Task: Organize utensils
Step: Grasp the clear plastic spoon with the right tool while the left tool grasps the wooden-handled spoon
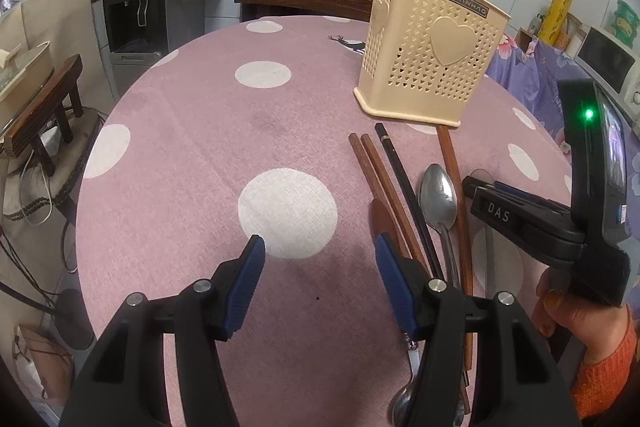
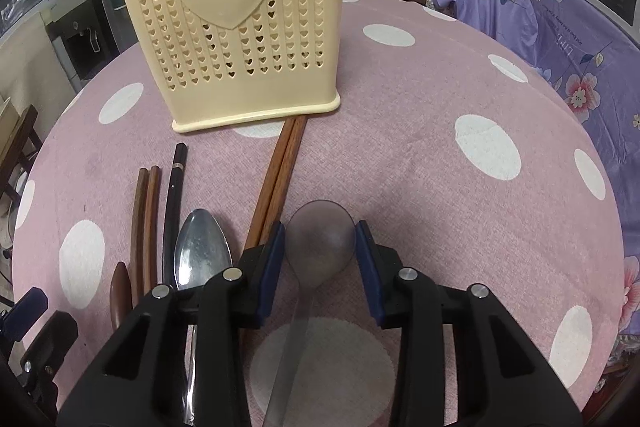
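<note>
We're at the pick step: the right gripper straddles the bowl of the clear plastic spoon, which lies flat on the surface, handle running back toward 6 o'clock under the tool. The jaws stand spread just wider than the bowl, pads beside its edges at 9 and 3 o'clock; whether they touch it we can't tell. Nothing is lifted yet.

Next move, as we judge it: close on the spoon, prob. lower on the neck since the bowl is rounded and slick, then lift and carry to the cream holder standing at 11 o'clock.

The left gripper hovers w/ jaws wide apart, holding nothing, its right finger over the chopsticks and metal spoon lying in a row.
</note>
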Demonstrator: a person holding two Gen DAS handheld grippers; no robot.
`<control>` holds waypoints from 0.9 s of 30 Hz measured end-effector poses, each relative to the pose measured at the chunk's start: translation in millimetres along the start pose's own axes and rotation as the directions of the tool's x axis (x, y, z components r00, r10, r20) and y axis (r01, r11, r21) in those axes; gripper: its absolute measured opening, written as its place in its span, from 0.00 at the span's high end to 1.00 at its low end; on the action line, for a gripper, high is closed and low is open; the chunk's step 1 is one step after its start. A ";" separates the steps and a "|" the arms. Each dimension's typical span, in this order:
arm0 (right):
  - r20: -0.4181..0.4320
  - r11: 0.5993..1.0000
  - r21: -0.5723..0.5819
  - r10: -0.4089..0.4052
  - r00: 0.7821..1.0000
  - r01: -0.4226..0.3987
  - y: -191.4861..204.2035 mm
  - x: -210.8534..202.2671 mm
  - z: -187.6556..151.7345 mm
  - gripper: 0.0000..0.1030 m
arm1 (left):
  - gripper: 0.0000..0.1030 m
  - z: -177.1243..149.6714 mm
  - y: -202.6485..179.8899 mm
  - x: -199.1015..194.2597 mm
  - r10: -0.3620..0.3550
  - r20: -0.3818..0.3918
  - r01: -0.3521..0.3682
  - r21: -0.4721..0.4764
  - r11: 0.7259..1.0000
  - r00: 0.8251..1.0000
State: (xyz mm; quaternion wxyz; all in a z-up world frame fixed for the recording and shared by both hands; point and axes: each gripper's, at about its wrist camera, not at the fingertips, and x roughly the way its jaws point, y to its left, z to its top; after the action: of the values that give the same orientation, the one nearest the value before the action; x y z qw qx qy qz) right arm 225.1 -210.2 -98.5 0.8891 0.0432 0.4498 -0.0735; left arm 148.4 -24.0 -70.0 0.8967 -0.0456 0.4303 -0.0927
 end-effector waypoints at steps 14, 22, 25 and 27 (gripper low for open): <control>0.008 0.997 0.050 0.058 0.998 -0.058 -15.7 -3.8 -3.8 0.64 | 0.49 -10.9 -32.0 10.6 -0.016 -0.079 0.022 0.069 0.997 0.997; 0.017 0.995 0.061 0.076 0.997 -0.077 -18.4 -3.2 -3.7 0.64 | 0.63 -21.7 -43.4 12.0 0.025 -0.099 -0.015 0.103 0.995 0.995; 0.021 0.995 0.060 0.080 0.997 -0.081 -20.1 -3.3 -5.1 0.64 | 0.64 -18.9 -45.9 14.5 0.042 -0.099 -0.031 0.115 0.993 0.994; 0.021 0.994 0.064 0.085 0.996 -0.087 -21.6 -3.3 -5.1 0.64 | 0.64 -14.4 -47.2 18.5 0.050 -0.100 -0.038 0.119 0.992 0.994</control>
State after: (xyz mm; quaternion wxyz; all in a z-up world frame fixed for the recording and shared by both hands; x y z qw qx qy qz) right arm 215.5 -230.4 -99.1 0.8937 0.0905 0.4366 -0.0501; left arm 142.6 -74.0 -85.5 0.8764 0.0214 0.4706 -0.1000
